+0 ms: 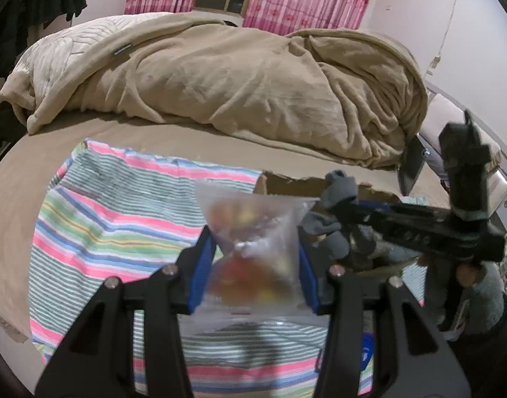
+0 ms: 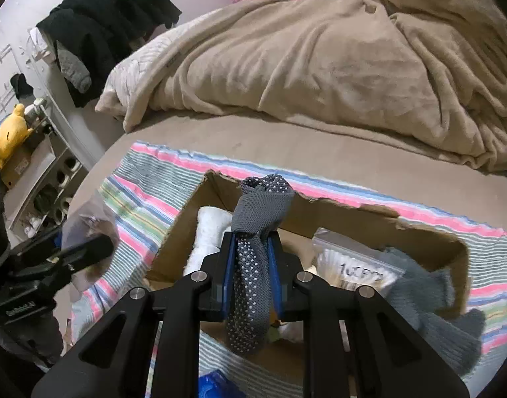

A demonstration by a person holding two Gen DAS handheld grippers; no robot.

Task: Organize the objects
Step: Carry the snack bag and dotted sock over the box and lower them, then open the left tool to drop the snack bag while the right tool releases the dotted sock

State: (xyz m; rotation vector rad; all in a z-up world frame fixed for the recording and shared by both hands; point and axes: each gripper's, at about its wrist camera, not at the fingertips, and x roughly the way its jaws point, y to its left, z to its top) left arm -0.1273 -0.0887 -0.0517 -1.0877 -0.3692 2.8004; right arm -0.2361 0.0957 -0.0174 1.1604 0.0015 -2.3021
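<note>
My left gripper [image 1: 253, 235] is shut on a clear plastic bag [image 1: 253, 232] of coloured pieces and holds it above the striped cloth [image 1: 114, 219]. My right gripper [image 2: 251, 242] is shut on a grey sock with white dots [image 2: 260, 205], held over an open cardboard box [image 2: 173, 242]. The box holds a white rolled cloth [image 2: 208, 229], a zip bag of white items [image 2: 349, 265] and a grey knit sock [image 2: 429, 298] draped over its right wall. The right gripper with the sock also shows in the left wrist view [image 1: 339, 189], and the left gripper shows in the right wrist view [image 2: 87, 248].
The box and cloth lie on a tan bed sheet [image 2: 253, 139]. A bunched tan blanket [image 1: 240, 76] fills the far side of the bed. Black clothes [image 2: 104, 16] hang at the left wall, with a shelf and yellow plush toy [image 2: 11, 132] below.
</note>
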